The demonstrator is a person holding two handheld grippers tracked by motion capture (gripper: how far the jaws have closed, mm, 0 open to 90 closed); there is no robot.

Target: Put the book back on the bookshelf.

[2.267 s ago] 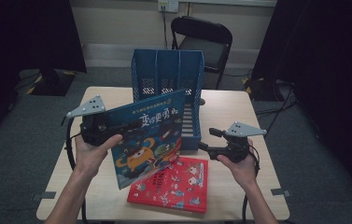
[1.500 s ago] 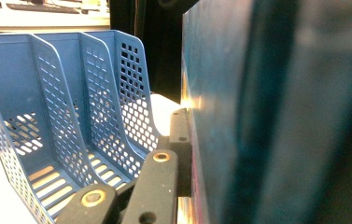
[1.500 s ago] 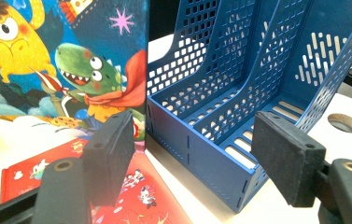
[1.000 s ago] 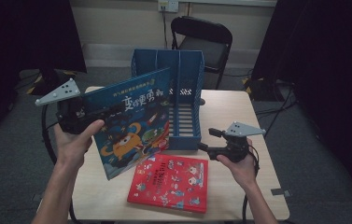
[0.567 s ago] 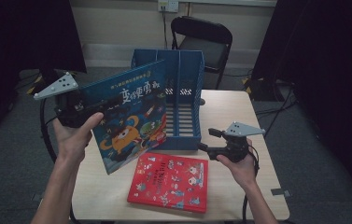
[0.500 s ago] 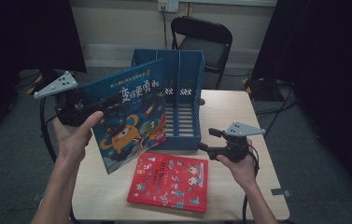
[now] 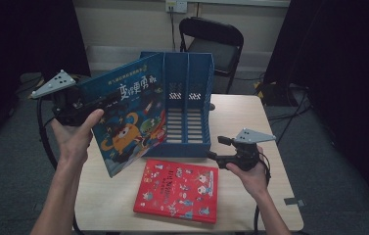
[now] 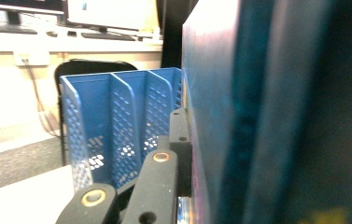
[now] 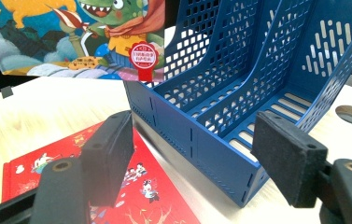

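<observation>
A blue picture book with a cartoon monster (image 7: 128,122) hangs tilted in the air over the table's left side, in front of the blue file rack (image 7: 187,98). My left gripper (image 7: 96,102) is shut on its upper left edge, and a hand supports it from below. In the left gripper view the book's cover (image 8: 267,116) stands close beside the black jaw, with the rack (image 8: 117,130) behind. My right gripper (image 7: 219,148) stands open at the rack's front right corner (image 9: 229,158), its pads apart from it. A red book (image 7: 178,188) lies flat in front of the rack.
The rack has three slots and stands mid-table on the light wooden top (image 7: 250,117). A black folding chair (image 7: 211,41) is behind the table. A round cable hole (image 9: 349,114) sits in the tabletop beyond the rack. Cables trail from both grippers.
My left gripper has carried the blue book up and to the left, from low over the red book to beside the rack's left slot. The right gripper has stayed put.
</observation>
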